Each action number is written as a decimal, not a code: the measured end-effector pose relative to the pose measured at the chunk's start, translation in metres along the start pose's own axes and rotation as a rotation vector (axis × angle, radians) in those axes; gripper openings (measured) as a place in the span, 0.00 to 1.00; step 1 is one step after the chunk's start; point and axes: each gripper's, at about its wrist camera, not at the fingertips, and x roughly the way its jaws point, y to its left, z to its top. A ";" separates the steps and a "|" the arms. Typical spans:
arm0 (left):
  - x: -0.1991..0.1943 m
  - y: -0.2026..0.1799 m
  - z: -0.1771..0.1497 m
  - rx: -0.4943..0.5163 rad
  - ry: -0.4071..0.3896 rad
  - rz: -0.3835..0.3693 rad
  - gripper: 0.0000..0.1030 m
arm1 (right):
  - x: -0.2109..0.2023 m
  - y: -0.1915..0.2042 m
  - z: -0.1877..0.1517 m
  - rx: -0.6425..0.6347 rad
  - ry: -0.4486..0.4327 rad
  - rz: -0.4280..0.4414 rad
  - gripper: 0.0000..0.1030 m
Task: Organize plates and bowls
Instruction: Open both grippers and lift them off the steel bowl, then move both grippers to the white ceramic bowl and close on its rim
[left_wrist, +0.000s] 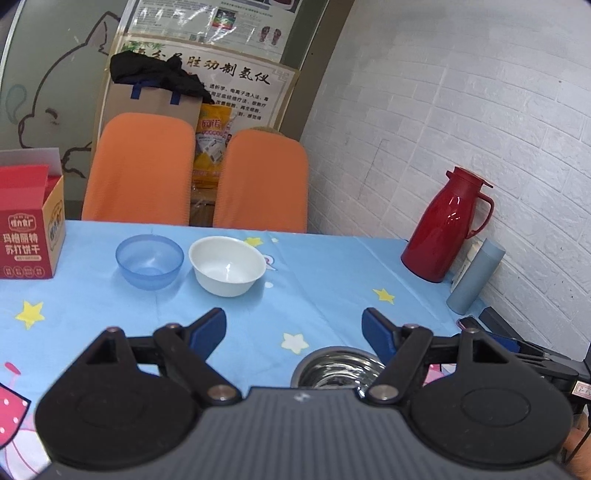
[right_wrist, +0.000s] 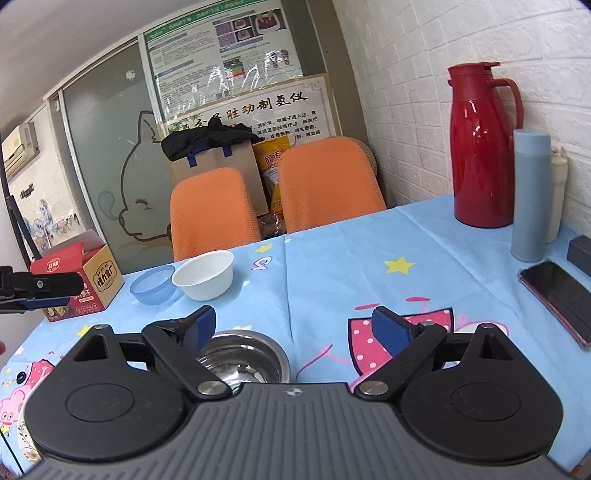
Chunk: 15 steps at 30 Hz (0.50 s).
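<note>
A clear blue bowl (left_wrist: 149, 261) and a white bowl (left_wrist: 227, 265) stand side by side at the far part of the blue tablecloth (left_wrist: 325, 280). A steel bowl (left_wrist: 338, 368) sits close below my left gripper (left_wrist: 293, 326), partly hidden by its right finger. The left jaws stand wide open and hold nothing. In the right wrist view the steel bowl (right_wrist: 245, 360) lies just under the left finger of my right gripper (right_wrist: 293, 325), which is open and empty. The white bowl (right_wrist: 204, 275) and blue bowl (right_wrist: 153, 283) stand farther back left.
A red cracker box (left_wrist: 27, 229) stands at the table's left. A red thermos jug (right_wrist: 480, 147), a grey-blue flask (right_wrist: 530, 195), a phone (right_wrist: 561, 299) and a black case lie along the right wall. Two orange chairs (left_wrist: 140, 170) stand behind the table. The other gripper's tip (right_wrist: 40, 288) enters at left.
</note>
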 end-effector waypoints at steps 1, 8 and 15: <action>0.001 0.003 0.006 0.002 0.000 0.005 0.72 | 0.001 0.002 0.004 -0.013 -0.005 -0.001 1.00; 0.004 0.012 0.059 0.010 -0.046 0.028 0.72 | 0.016 0.026 0.053 -0.102 -0.062 0.047 1.00; 0.001 0.007 0.124 0.025 -0.176 -0.010 0.73 | 0.031 0.060 0.119 -0.174 -0.191 0.112 1.00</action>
